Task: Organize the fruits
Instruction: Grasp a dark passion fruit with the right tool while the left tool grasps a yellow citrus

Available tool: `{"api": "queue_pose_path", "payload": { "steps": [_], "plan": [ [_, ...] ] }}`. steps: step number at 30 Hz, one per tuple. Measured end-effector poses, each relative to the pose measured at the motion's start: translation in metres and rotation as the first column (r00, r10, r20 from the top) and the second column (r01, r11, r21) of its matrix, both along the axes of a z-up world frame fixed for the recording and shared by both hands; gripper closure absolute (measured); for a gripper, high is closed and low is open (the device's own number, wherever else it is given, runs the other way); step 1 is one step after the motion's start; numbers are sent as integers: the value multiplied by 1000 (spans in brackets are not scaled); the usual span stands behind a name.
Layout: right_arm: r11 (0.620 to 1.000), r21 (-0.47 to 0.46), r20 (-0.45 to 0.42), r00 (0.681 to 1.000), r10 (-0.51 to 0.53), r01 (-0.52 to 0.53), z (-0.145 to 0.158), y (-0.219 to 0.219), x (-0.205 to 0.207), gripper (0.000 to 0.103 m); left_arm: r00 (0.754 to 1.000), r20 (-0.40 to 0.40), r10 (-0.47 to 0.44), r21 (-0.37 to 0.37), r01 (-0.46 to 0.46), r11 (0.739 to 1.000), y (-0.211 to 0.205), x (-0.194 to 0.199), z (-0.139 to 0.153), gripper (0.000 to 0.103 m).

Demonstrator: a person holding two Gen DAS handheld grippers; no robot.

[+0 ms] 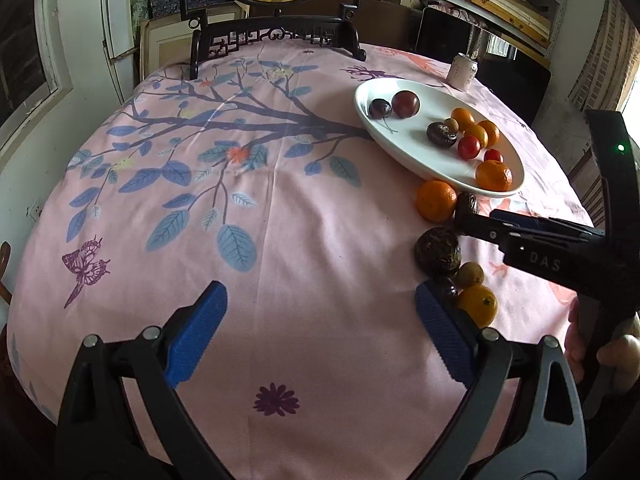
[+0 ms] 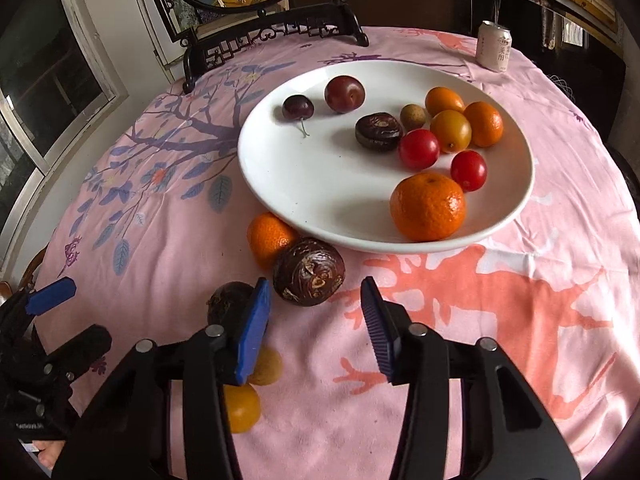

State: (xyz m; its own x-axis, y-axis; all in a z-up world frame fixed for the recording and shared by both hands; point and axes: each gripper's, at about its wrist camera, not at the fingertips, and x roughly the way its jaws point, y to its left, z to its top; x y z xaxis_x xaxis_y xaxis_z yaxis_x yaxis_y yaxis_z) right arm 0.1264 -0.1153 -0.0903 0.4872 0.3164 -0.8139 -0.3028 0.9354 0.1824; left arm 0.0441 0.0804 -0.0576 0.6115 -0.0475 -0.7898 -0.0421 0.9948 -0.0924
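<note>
Pink cloth (image 1: 280, 200) with blue leaves covers the table in the left wrist view. The left gripper (image 1: 320, 328) hangs over bare cloth with its blue fingers (image 1: 198, 332) spread wide and nothing between them. A white plate (image 1: 384, 140) sits far on the right, with small fruits in it. One orange (image 1: 436, 200) lies on the cloth, touching the plate's near edge. A brown wrinkly fruit (image 1: 438, 252) lies nearer, and a yellow-orange fruit (image 1: 478, 306) rests just beside the right finger. The right gripper's black arm (image 1: 532, 240) reaches in from the right. A can (image 1: 462, 72) stands behind the plate.

Seen from the right wrist, the right gripper (image 2: 316, 328) has its fingers (image 2: 252, 332) apart, holding nothing. A big brown fruit (image 2: 308, 272) sits on the cloth just ahead of them, touching an orange (image 2: 268, 238) by the plate (image 2: 280, 184). Inside the plate lie a big orange (image 2: 428, 206), two red fruits (image 2: 418, 149), a plum (image 2: 344, 94) and a cherry (image 2: 298, 108).
</note>
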Motion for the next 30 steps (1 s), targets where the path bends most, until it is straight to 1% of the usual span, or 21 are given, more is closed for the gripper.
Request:
{"api": "queue_pose_path", "payload": {
  "steps": [3,4,6,9,14,19,21,24,27,28,29,30],
  "plan": [
    [1000,2,-33,999,8,-8,-11,8,11,55,1000,1,-7,-6,7,1000,1,-2,0,6],
    [1000,16,-36,999,17,-17,-12,9,13,56,1000,2,-11,-9,11,1000,1,-2,0,6],
    [999,16,-28,999,36,-36,-11,13,11,62,1000,3,-21,-11,21,1000,-1,-2,1,6],
    [999,-26,10,1000,25,-25,-3,11,0,62,999,-4,-48,-18,48,999,-9,-3,1,6],
    [999,-37,40,999,-25,27,11,-18,-22,62,988,-21,-154,-52,153,987,-34,-10,2,6],
    [997,-6,35,997,-74,74,12,-50,-42,62,969,-49,-243,-62,240,969,-70,-15,-2,6],
    [997,6,35,996,-82,82,10,-59,-49,62,963,-54,-266,-47,263,964,-85,-15,-4,6],
    [995,24,29,995,-95,94,7,-74,-58,62,960,-55,-274,-2,274,962,-106,-14,-7,7],
    [993,35,27,993,-113,112,7,-86,-64,62,961,-54,-270,38,272,962,-118,-9,-10,15],
    [992,38,27,993,-117,116,7,-89,-65,62,962,-59,-268,44,270,962,-121,-6,-12,21],
    [992,41,28,992,-121,120,7,-92,-66,62,961,-68,-266,49,270,962,-122,-2,-15,30],
    [991,44,29,992,-125,123,8,-94,-67,62,961,-82,-265,52,269,962,-124,2,-18,35]
  ]
}}
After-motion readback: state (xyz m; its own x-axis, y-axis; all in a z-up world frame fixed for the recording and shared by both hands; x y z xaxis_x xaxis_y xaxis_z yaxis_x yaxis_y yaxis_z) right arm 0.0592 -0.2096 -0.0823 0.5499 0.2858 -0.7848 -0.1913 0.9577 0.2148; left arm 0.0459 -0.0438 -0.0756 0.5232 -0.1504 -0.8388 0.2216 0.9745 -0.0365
